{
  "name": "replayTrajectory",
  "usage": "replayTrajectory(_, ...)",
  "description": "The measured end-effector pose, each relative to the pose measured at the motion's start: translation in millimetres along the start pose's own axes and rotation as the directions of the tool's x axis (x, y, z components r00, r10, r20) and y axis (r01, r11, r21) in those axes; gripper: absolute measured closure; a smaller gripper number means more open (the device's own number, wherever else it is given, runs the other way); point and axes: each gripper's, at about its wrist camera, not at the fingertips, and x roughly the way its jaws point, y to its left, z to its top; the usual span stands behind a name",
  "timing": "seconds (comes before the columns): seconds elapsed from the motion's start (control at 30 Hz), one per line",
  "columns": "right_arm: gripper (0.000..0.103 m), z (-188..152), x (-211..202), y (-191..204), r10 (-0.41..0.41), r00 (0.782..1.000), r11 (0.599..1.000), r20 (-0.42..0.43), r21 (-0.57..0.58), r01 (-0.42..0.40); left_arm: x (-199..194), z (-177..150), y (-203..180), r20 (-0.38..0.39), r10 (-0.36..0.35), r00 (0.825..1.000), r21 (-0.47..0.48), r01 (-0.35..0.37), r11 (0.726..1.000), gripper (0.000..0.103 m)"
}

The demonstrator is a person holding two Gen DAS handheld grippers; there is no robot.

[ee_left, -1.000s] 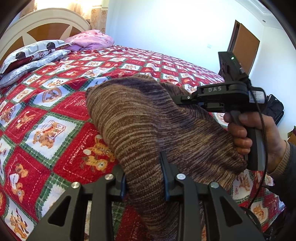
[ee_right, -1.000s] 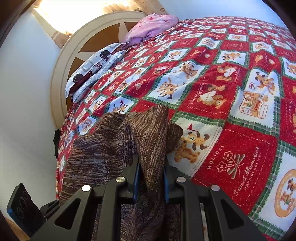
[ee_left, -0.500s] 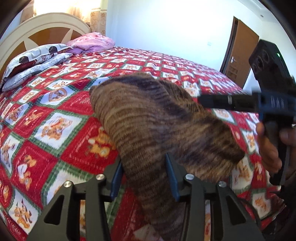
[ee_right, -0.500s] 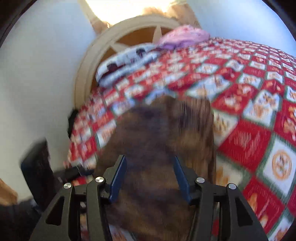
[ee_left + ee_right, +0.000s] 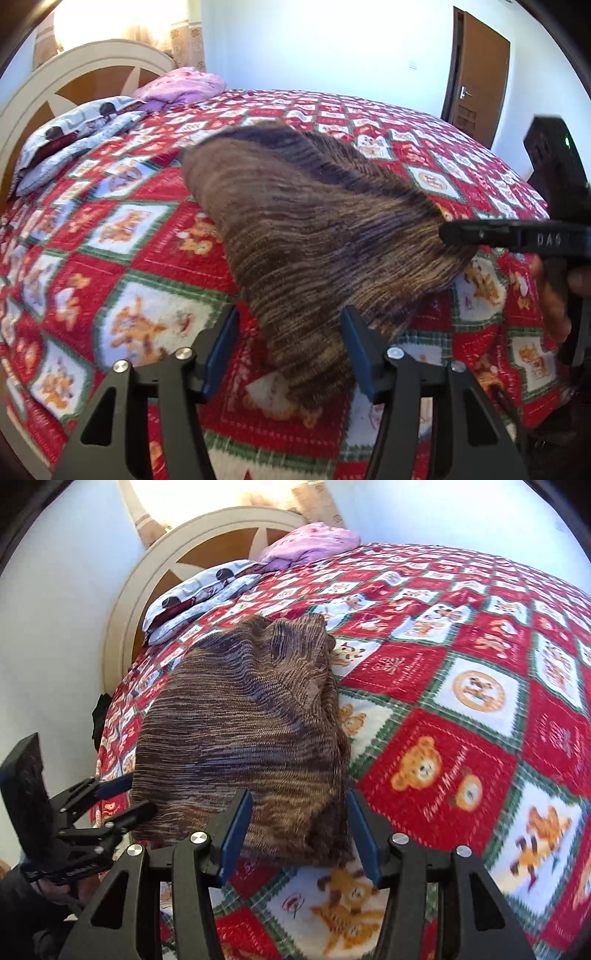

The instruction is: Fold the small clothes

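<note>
A brown striped knit garment (image 5: 314, 229) lies folded on the red patchwork quilt (image 5: 122, 266). It also shows in the right wrist view (image 5: 243, 723). My left gripper (image 5: 291, 354) is open, its blue pads on either side of the garment's near corner without gripping it. My right gripper (image 5: 299, 834) is open at the garment's near edge, holding nothing. The right gripper shows at the garment's right edge in the left wrist view (image 5: 517, 240). The left gripper shows at the lower left in the right wrist view (image 5: 103, 797).
The quilt (image 5: 461, 709) covers the whole bed. Patterned pillows (image 5: 74, 140) and a pink bundle (image 5: 184, 85) lie by the cream headboard (image 5: 77, 70). A brown door (image 5: 476, 70) stands at the back right. A wall (image 5: 55, 609) runs along the bed's left side.
Both grippers have opened and let go of the brown garment, which now lies on the quilt. Both have drawn back a little from it.
</note>
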Motion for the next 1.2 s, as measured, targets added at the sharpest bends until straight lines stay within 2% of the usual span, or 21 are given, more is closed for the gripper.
replayTrajectory(0.07,0.045,-4,-12,6,-0.028,0.999,1.0,0.034,0.008,0.028,-17,3,-1,0.044,0.026,0.999,-0.003,-0.026,1.0,0.028)
replayTrajectory(0.17,0.039,-11,-42,22,-0.104,0.988,0.994,0.116,-0.013,0.106,-41,10,-3,0.114,0.059,0.992,-0.012,-0.058,0.998,0.015)
replayTrajectory(0.2,0.039,-12,-52,29,-0.123,0.982,0.991,0.146,-0.026,0.128,-50,14,-3,0.139,0.065,0.988,-0.019,-0.063,0.998,0.013)
replayTrajectory(0.23,0.039,-15,-77,45,-0.165,0.962,0.981,0.217,-0.063,0.183,-55,16,-2,0.156,0.066,0.986,-0.025,-0.063,0.998,0.013)
replayTrajectory(0.27,0.039,-15,-77,45,-0.165,0.962,0.981,0.217,-0.063,0.183,-61,19,-3,0.177,0.068,0.982,-0.032,-0.063,0.998,0.013)
replayTrajectory(0.4,0.038,-18,-113,68,-0.19,0.934,0.967,0.303,-0.108,0.232,-79,26,-6,0.226,0.051,0.973,-0.031,-0.045,0.999,0.013)
replayTrajectory(0.7,0.038,-18,-122,83,-0.188,0.931,0.965,0.314,-0.116,0.234,-92,30,-8,0.265,0.038,0.963,-0.027,-0.031,0.999,0.013)
replayTrajectory(1.2,0.037,-21,-125,89,-0.186,0.931,0.965,0.315,-0.119,0.233,-96,29,-8,0.268,0.04,0.963,-0.037,-0.031,0.999,0.013)
